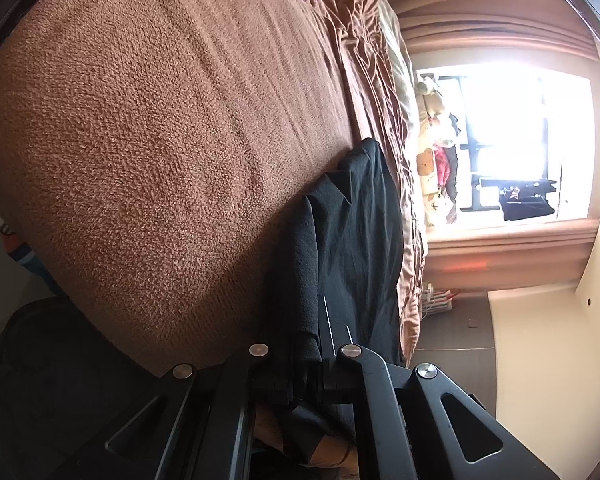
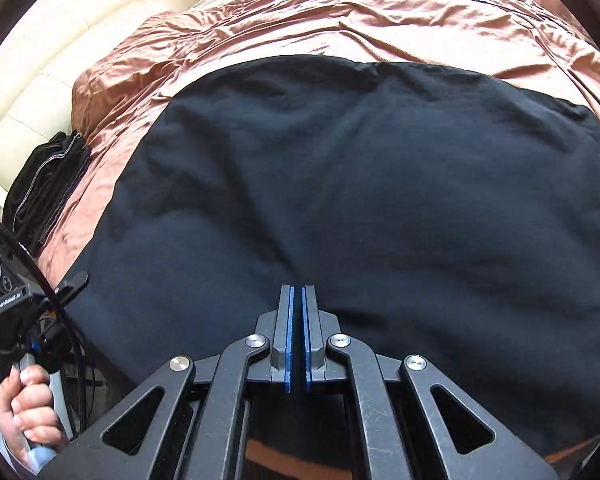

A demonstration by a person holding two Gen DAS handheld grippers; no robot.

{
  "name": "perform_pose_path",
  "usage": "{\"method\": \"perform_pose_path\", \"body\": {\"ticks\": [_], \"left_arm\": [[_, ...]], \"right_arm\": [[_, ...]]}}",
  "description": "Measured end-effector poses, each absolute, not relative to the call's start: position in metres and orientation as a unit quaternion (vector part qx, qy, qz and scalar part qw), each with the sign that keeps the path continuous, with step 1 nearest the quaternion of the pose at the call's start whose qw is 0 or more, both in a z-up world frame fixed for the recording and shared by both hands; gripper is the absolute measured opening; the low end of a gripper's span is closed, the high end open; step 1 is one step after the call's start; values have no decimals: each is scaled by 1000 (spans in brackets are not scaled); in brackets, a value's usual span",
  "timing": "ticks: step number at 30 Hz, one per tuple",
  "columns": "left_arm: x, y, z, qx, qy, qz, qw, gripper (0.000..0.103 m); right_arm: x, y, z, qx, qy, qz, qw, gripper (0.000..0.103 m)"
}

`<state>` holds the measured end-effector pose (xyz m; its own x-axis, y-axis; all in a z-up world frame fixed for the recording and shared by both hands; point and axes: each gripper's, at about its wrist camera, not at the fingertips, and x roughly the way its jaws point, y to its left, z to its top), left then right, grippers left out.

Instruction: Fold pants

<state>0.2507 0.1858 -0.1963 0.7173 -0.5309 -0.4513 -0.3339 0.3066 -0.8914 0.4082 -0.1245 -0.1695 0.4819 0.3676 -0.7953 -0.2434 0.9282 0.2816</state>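
Observation:
Black pants (image 2: 340,200) lie spread on a bed with a brown cover (image 2: 260,28). My right gripper (image 2: 298,292) hovers just over the near part of the pants, its blue-padded fingers nearly together with nothing between them. The left wrist view is rolled sideways. There my left gripper (image 1: 320,336) is shut on a bunched edge of the black pants (image 1: 340,240), which trail away along the brown blanket (image 1: 160,140). The left gripper (image 2: 74,282) also shows at the left edge of the right wrist view, held by a hand (image 2: 24,408).
A folded dark garment (image 2: 44,188) lies at the left side of the bed beside a cream padded headboard (image 2: 60,40). In the left wrist view a bright window (image 1: 512,140) with curtains, hanging clothes (image 1: 436,152) and a white wall show beyond the bed.

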Motion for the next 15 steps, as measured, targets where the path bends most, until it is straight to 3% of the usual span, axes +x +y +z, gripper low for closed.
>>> {"method": "perform_pose_path", "body": {"ticks": [15], "left_arm": [[257, 194, -202, -572, 377, -60, 726, 11]], "right_arm": [[364, -126, -174, 64, 472, 173, 862, 0]]}}
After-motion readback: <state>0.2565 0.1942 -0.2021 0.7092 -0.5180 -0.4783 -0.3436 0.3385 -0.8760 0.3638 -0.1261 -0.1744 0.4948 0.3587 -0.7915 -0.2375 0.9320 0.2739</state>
